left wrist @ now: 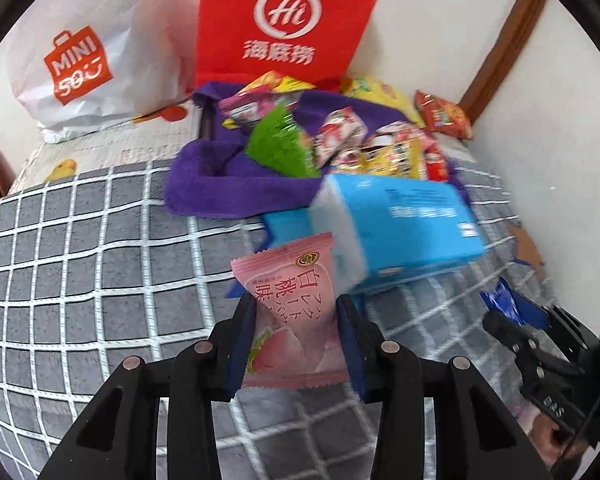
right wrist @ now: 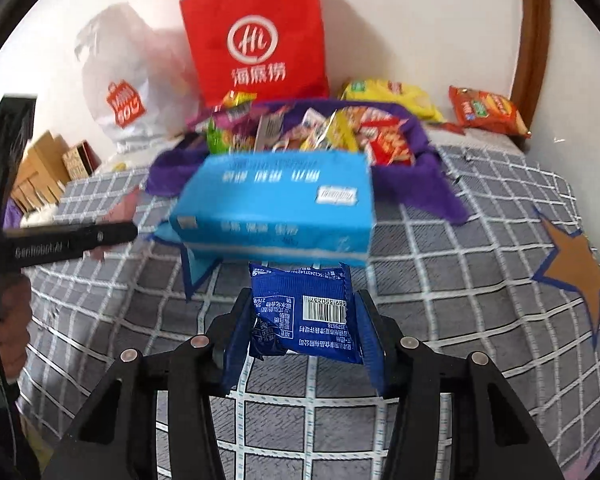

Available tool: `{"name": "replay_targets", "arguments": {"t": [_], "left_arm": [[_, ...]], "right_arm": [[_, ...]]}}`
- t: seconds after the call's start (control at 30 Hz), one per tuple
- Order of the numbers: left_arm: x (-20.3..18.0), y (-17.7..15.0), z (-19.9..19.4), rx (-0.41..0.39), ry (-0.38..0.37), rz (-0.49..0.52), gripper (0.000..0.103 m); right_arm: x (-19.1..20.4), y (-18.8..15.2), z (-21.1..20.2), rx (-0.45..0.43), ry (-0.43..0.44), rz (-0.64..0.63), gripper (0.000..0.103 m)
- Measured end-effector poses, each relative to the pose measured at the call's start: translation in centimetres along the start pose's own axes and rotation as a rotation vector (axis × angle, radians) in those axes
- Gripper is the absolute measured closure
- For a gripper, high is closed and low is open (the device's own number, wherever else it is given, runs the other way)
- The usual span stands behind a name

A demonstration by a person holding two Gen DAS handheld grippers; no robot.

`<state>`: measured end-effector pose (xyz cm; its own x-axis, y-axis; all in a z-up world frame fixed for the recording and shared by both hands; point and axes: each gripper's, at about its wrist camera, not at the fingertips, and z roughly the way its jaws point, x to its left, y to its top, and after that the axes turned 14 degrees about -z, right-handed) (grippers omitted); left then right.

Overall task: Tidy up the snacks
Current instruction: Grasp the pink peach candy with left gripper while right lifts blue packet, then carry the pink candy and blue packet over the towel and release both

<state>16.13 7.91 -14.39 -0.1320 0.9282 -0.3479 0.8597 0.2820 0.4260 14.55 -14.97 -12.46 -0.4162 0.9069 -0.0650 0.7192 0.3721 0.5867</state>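
My left gripper (left wrist: 294, 300) is shut on a pink peach snack packet (left wrist: 292, 328), which stands upright between the blue pads above the bed. In the right wrist view, my right gripper (right wrist: 304, 294) is shut on a dark blue snack packet (right wrist: 312, 320) with its barcode side up. Both packets hang just in front of a light blue tissue pack (left wrist: 396, 224) (right wrist: 276, 208). Behind the pack, a heap of mixed snacks (left wrist: 340, 136) (right wrist: 320, 132) lies on a purple towel (left wrist: 216, 184) (right wrist: 432, 176). The right gripper (left wrist: 516, 320) also shows at the left wrist view's right edge.
A red tote bag (left wrist: 288, 20) (right wrist: 256, 36) and a white shopping bag (left wrist: 96, 48) (right wrist: 128, 80) lean on the far wall. Orange (right wrist: 488, 110) and yellow (right wrist: 392, 96) snack bags lie beyond the towel. The grey checked bedspread (left wrist: 80, 260) carries an orange star (right wrist: 572, 256). Cardboard boxes (right wrist: 40, 168) stand at the left.
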Motion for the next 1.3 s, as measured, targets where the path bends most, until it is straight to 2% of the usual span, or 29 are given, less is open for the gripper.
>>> {"name": "replay_targets", "arguments": {"t": [0.2,0.5,0.87,1.3], "left_arm": [[-3.3,0.5,-2.0,-0.018,-0.052,0.061,0.064],[-6.6,4.1,-3.5,-0.067,-0.074,0.129,0.064],[-7.4,8.8,-2.9,-0.102,-0.087,0.123,0.064],[-7.7,13.8,-0.6,-0.124,-0.084,0.117,0.064]], "right_arm": [[-2.0,2.4,-2.6,-0.068,-0.023,0.034,0.054],[-4.8,6.9,-3.5,-0.127,-0.064,0.097,0.054],[-6.3,11.0,-0.9,-0.126,-0.056,0.133,0.054],[-7.5,15.1,3.7,-0.133,-0.062,0.109,0.053]]}}
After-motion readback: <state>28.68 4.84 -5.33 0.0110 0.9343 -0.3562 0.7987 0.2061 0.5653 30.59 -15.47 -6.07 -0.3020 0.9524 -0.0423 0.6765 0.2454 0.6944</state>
